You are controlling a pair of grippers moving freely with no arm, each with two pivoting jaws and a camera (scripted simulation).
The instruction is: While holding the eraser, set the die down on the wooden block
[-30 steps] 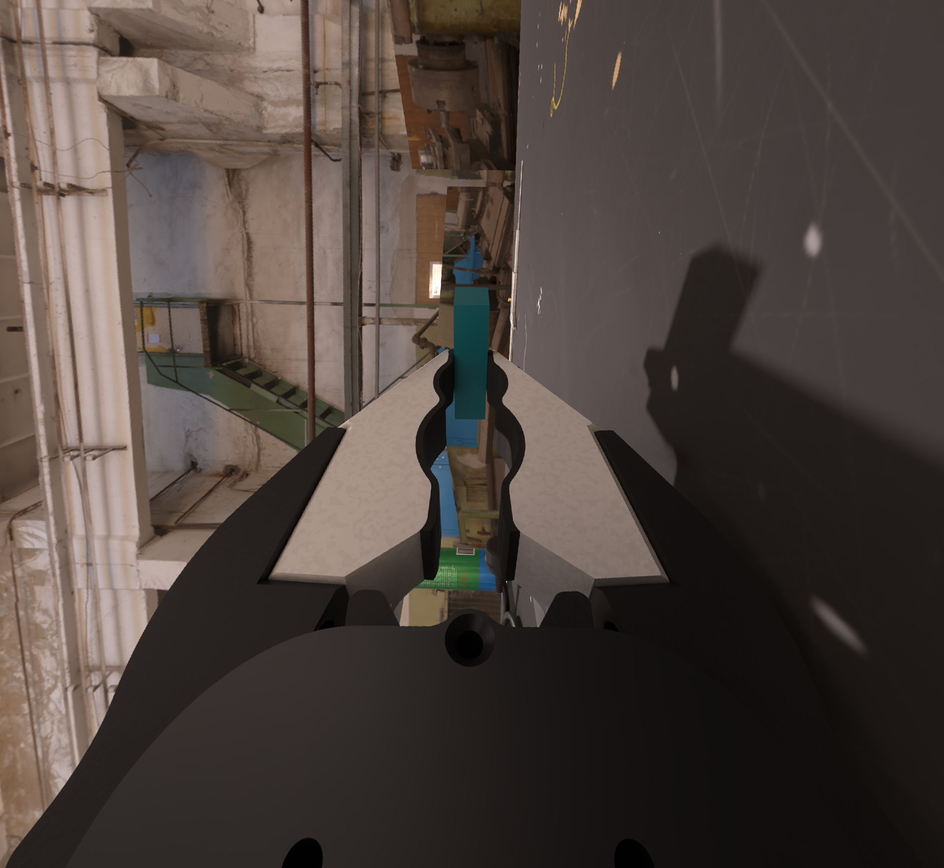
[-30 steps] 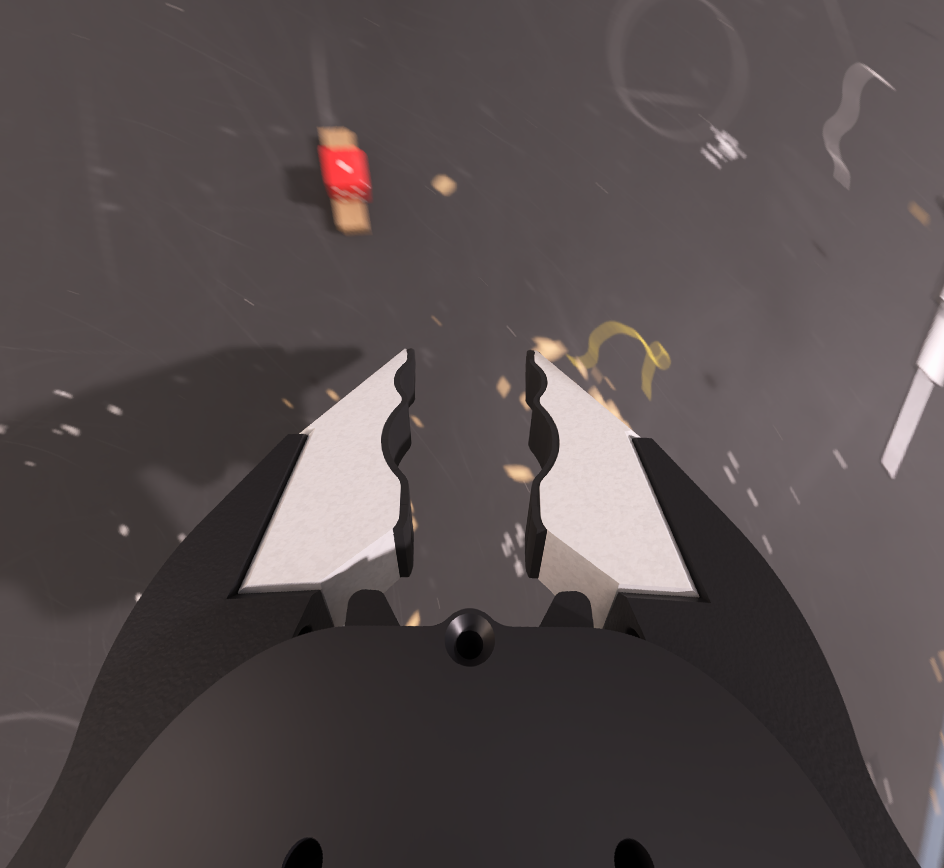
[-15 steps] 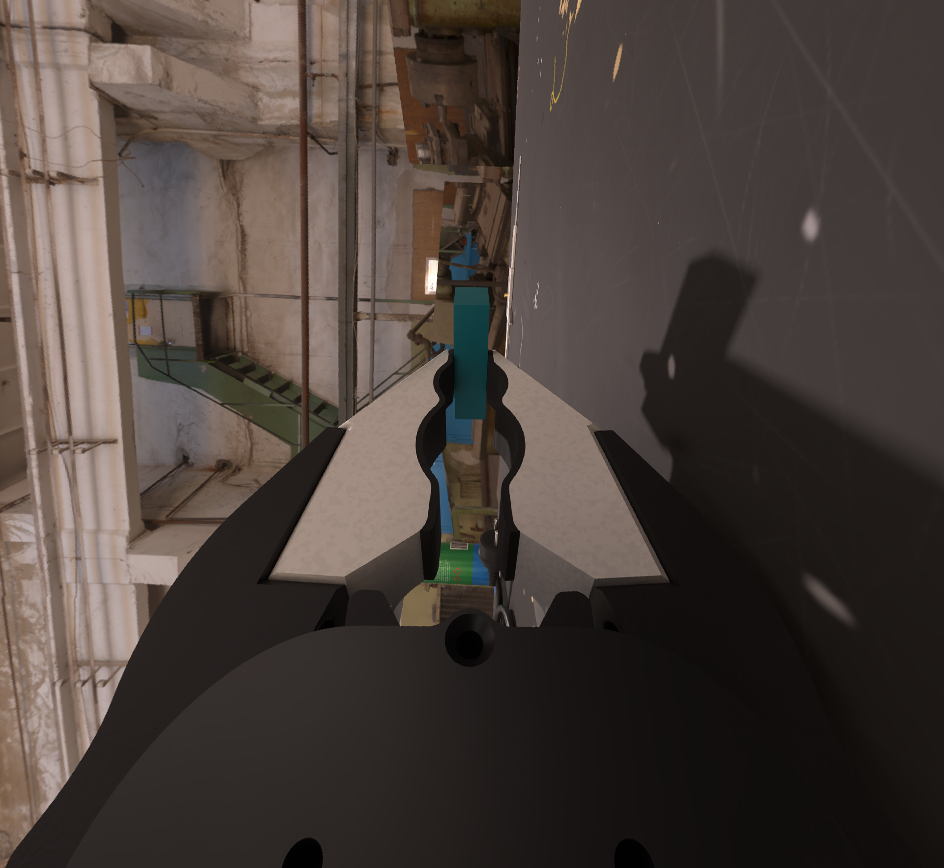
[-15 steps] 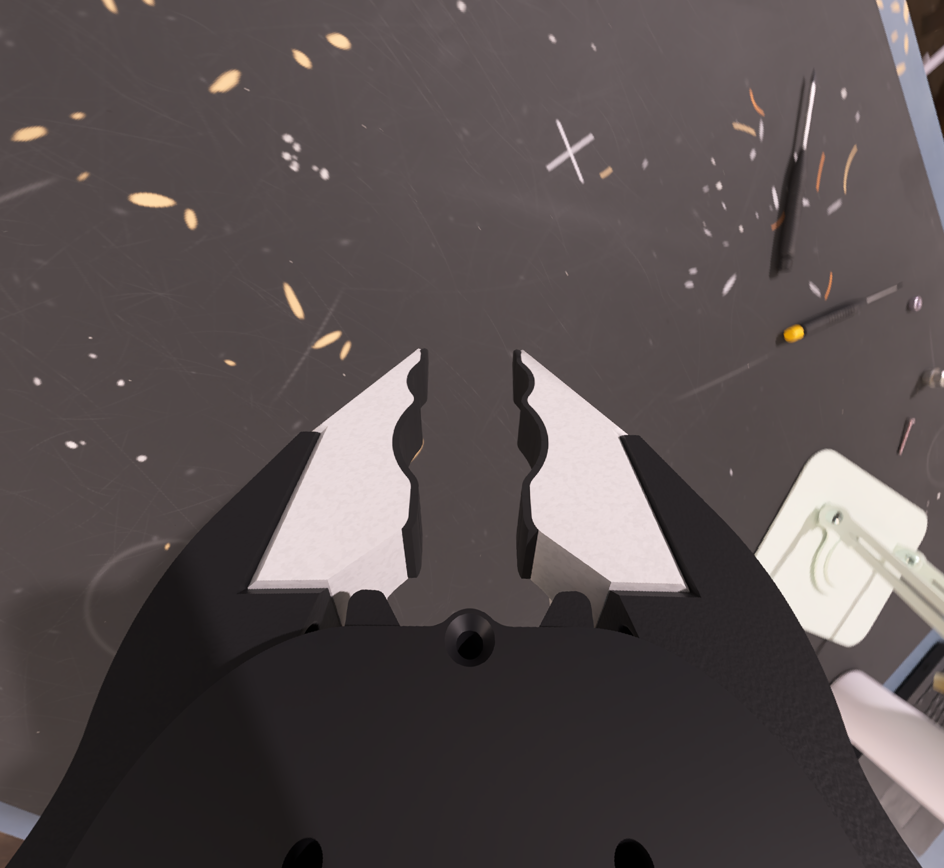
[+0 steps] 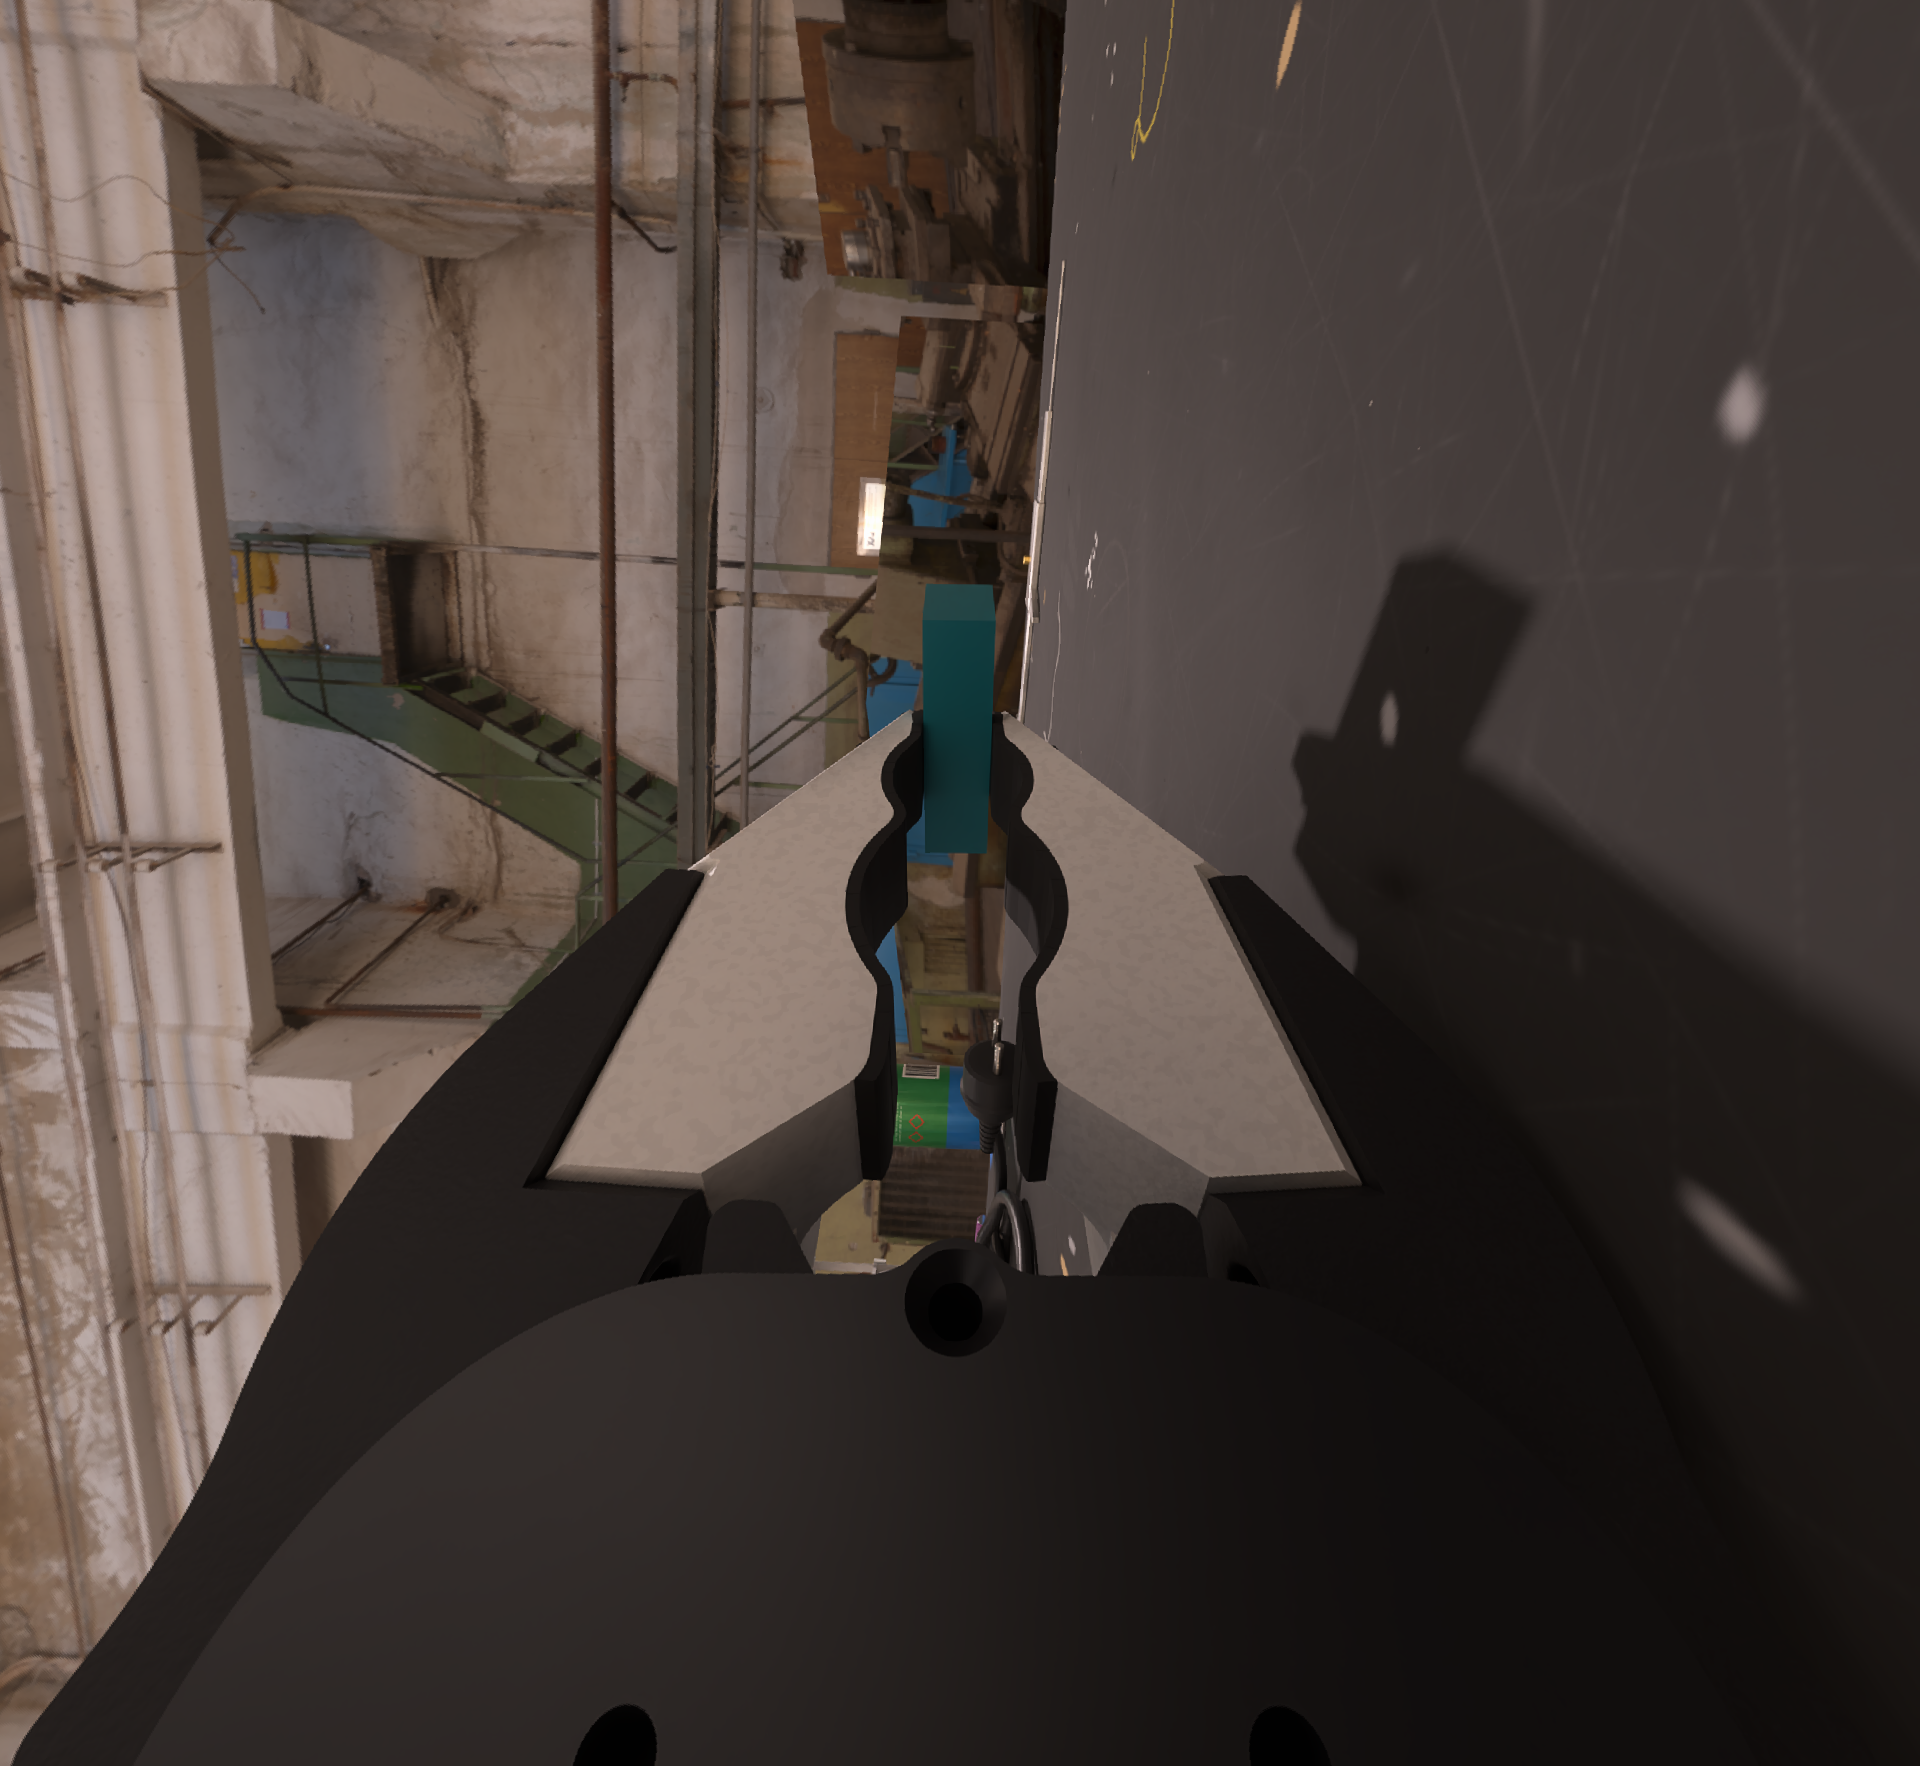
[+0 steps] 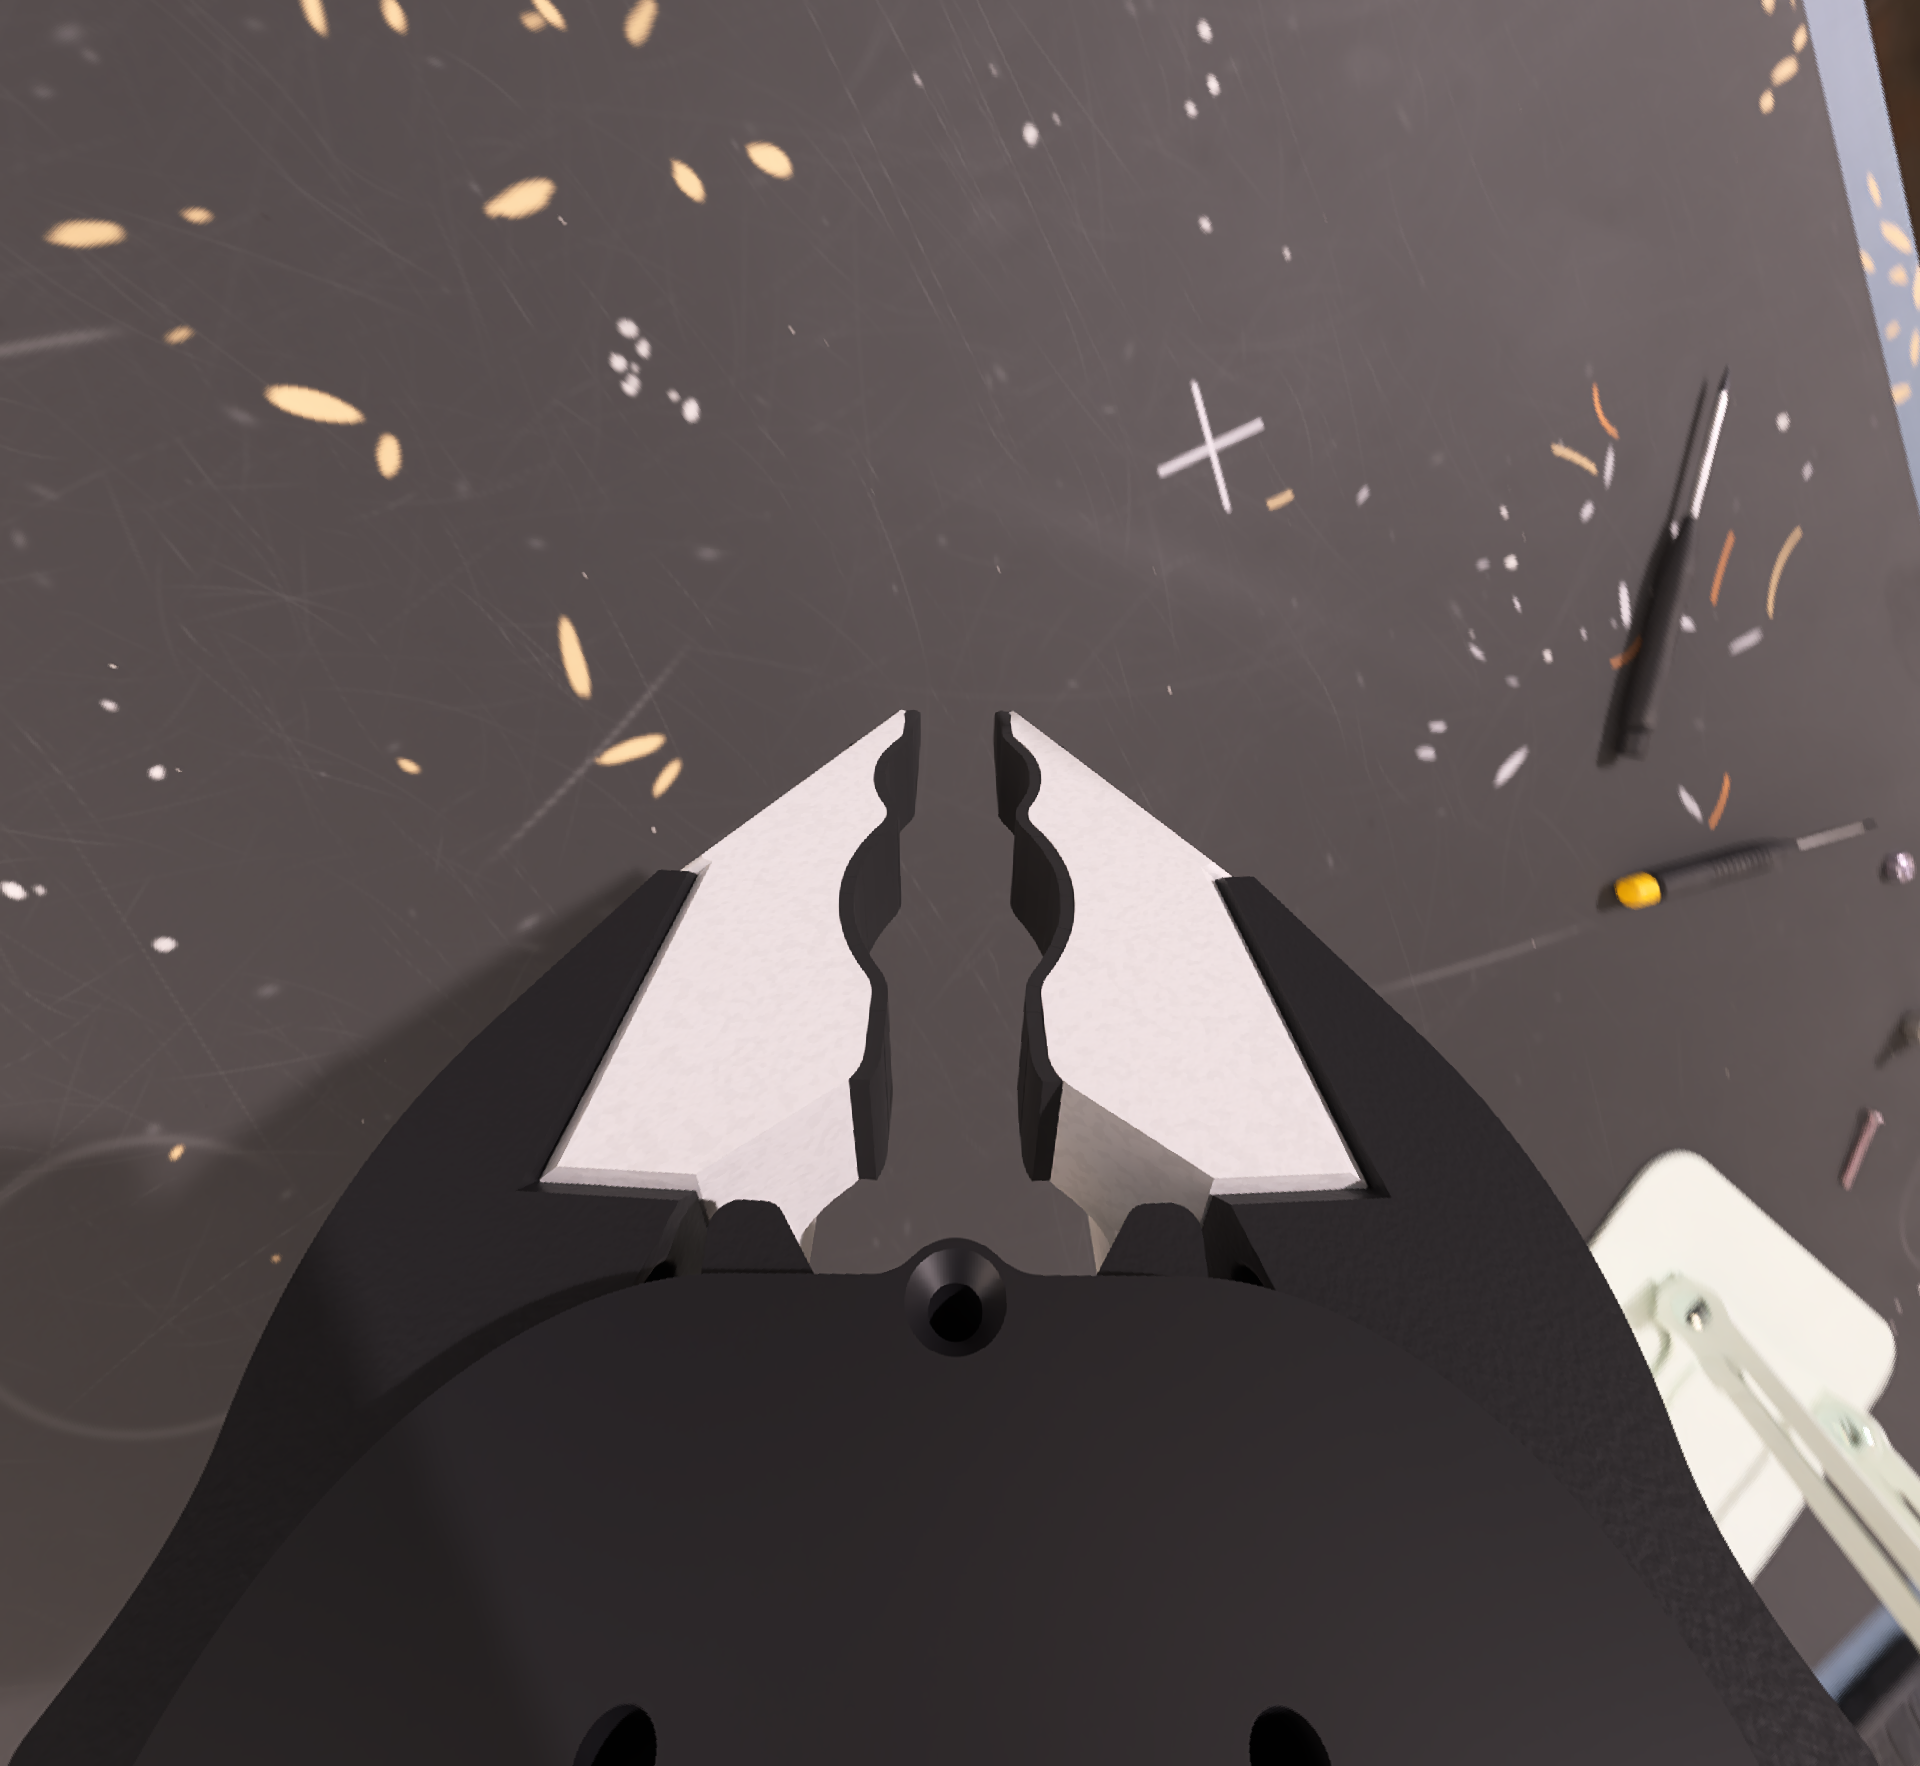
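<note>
Eraser [image 5: 956, 719] between left claw [image 5: 956, 729] tips, tabletop [image 5: 1455, 366] to its right; right claw [image 6: 956, 729] above tabletop [image 6: 935, 366]; knife [image 6: 1725, 869] and lamp base [image 6: 1745, 1301] to its right.

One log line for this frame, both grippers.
left gripper: shut on teal eraser | right gripper: open, empty, above dark tabletop | die, wooden block: out of view

An industrial workshop. Beyond the dark, scratched worktop [image 5: 1455, 366] rise stained concrete walls [image 5: 343, 428], rusty pipes [image 5: 606, 366], a green metal staircase [image 5: 499, 740] and old machinery [image 5: 935, 54]. Wood shavings [image 6: 312, 405], a utility knife [image 6: 1704, 869] and screws [image 6: 1860, 1176] litter the worktop.
</note>
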